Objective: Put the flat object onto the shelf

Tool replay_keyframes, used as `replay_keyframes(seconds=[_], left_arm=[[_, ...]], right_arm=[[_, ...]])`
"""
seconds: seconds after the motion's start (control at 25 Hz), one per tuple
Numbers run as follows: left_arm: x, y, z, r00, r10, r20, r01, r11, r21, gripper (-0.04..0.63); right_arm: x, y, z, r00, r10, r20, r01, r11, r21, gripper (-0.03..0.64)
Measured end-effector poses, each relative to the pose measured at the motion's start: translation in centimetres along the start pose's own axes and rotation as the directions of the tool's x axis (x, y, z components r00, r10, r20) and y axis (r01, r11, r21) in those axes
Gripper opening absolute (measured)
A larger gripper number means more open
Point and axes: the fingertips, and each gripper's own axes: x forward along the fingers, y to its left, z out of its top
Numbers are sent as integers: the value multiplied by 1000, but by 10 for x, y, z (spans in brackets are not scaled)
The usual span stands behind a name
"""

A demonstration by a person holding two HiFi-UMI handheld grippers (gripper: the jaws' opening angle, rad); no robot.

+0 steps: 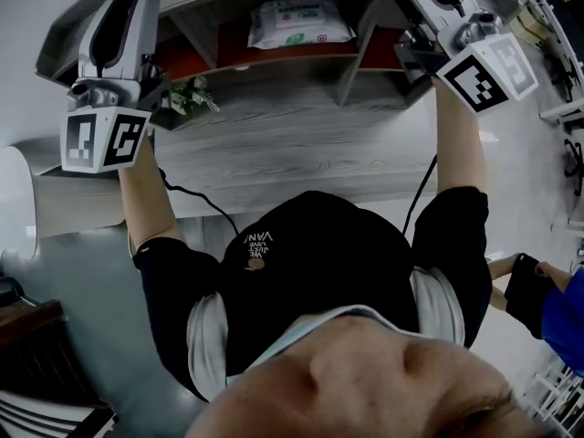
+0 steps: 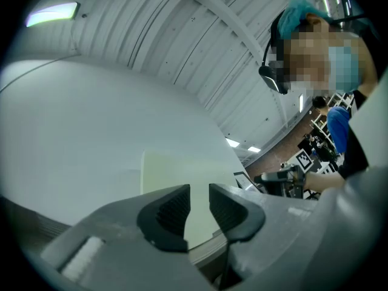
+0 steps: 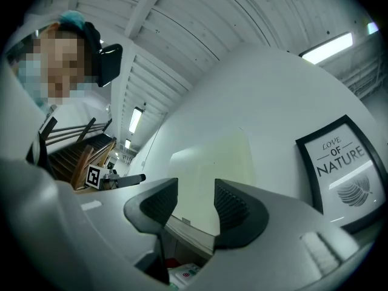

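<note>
A pale, flat panel (image 2: 182, 180) stands upright against the white wall on top of the shelf (image 2: 209, 247); the same panel (image 3: 209, 168) shows in the right gripper view. My left gripper (image 2: 199, 208) points up at it, its jaws a narrow gap apart with nothing between the pads. The right gripper (image 3: 195, 208) also faces the panel with a wider gap and empty pads. In the head view both arms are raised to the shelf (image 1: 274, 62), and the fingertips are hidden at its top.
A framed "Love of Nature" print (image 3: 345, 165) leans on the wall right of the panel. A pack of wipes (image 1: 299, 21) lies in a shelf compartment, a small plant (image 1: 190, 97) beside it. A grey wood-grain surface (image 1: 301, 149) runs below. Another person's hand (image 1: 525, 286) is at right.
</note>
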Motion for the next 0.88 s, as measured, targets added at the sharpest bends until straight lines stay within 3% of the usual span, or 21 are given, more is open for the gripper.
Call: replay_keyframes(seconds=[0.88], left_arm=[[-36, -45, -16, 994, 112, 1, -111, 990, -91, 2]], right_arm=[[-42, 15, -22, 998, 48, 45, -52, 996, 79, -1]])
